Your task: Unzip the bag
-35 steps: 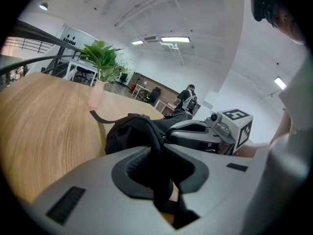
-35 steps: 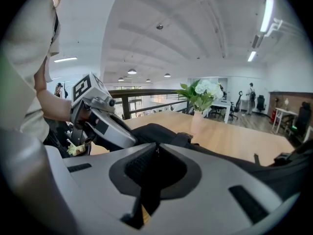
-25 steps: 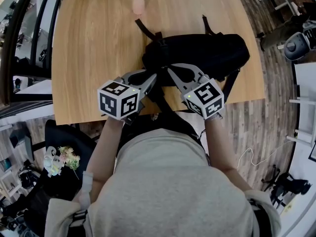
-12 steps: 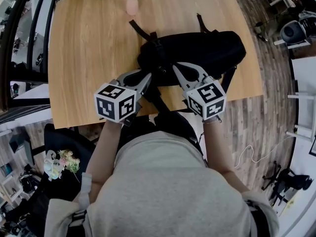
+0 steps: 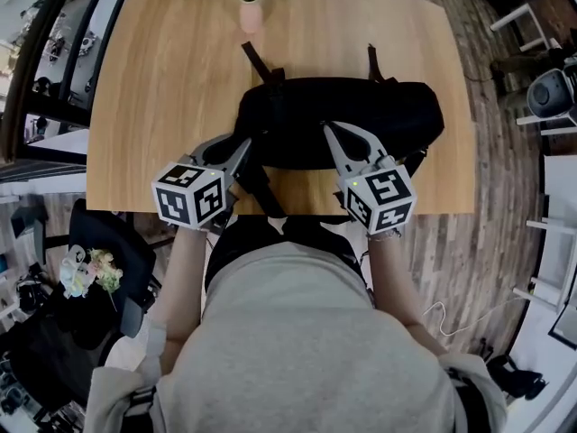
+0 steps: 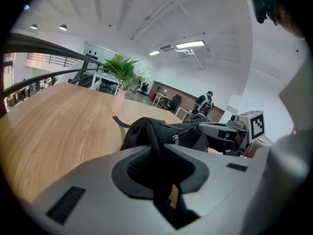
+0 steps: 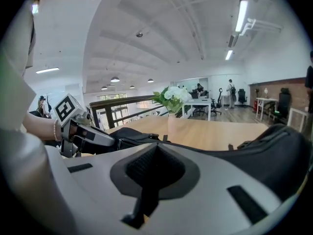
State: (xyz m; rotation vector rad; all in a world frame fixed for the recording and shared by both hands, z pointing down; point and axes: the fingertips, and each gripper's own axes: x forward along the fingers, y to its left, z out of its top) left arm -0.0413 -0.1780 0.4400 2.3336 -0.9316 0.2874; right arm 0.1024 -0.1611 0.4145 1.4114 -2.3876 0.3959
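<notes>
Bag (image 5: 361, 115): on the table (image 5: 153, 88), at both grippers' tips.
Left gripper (image 6: 159, 153): only its own view shows the jaws pinching a black bag fold.
Right gripper (image 7: 155, 153): jaws closed together at the bag's near side.

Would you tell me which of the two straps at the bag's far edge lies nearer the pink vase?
The left strap in the head view: it ends just short of the pink vase, while the right strap lies off to its right.

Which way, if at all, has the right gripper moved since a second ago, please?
Yes: the right gripper has moved rightward along the bag, farther from the pink vase and away from the left gripper.
</notes>
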